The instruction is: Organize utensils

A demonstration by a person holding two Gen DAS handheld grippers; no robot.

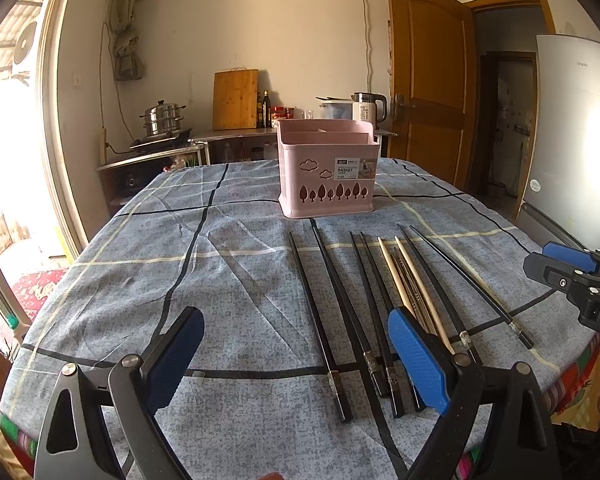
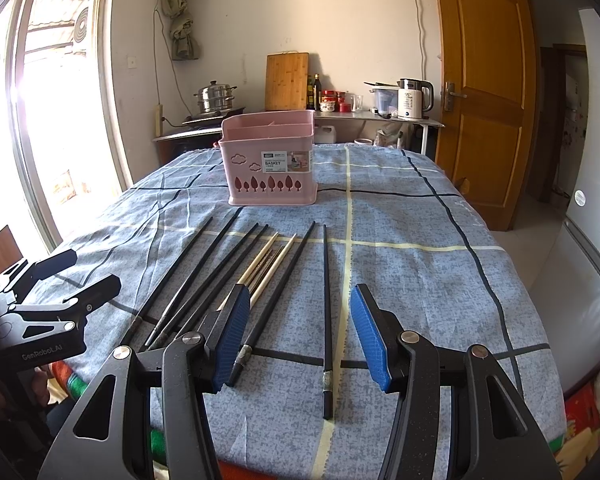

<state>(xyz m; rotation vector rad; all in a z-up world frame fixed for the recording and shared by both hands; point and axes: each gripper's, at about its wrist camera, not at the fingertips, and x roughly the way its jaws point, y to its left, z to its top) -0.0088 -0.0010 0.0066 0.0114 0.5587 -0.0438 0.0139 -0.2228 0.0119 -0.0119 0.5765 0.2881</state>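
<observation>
Several black chopsticks (image 1: 320, 320) and a pale wooden pair (image 1: 416, 284) with thin metal ones between lie side by side on the blue checked tablecloth (image 1: 140, 280). A pink utensil basket (image 1: 326, 168) stands behind them. My left gripper (image 1: 296, 348) is open and empty, low over the near ends of the left chopsticks. My right gripper (image 2: 296, 328) is open and empty, straddling the rightmost black chopstick (image 2: 327, 308). The basket (image 2: 270, 162) and the wooden pair (image 2: 268, 268) show in the right wrist view too. The left gripper (image 2: 96, 276) shows at that view's left edge.
The right gripper's side (image 1: 572, 276) shows at the right edge of the left wrist view. Behind the table stand a counter (image 2: 372, 116) with a kettle, jars and a cutting board, a steamer pot (image 1: 164, 118), a wooden door (image 1: 428, 80) and a fridge (image 1: 572, 128).
</observation>
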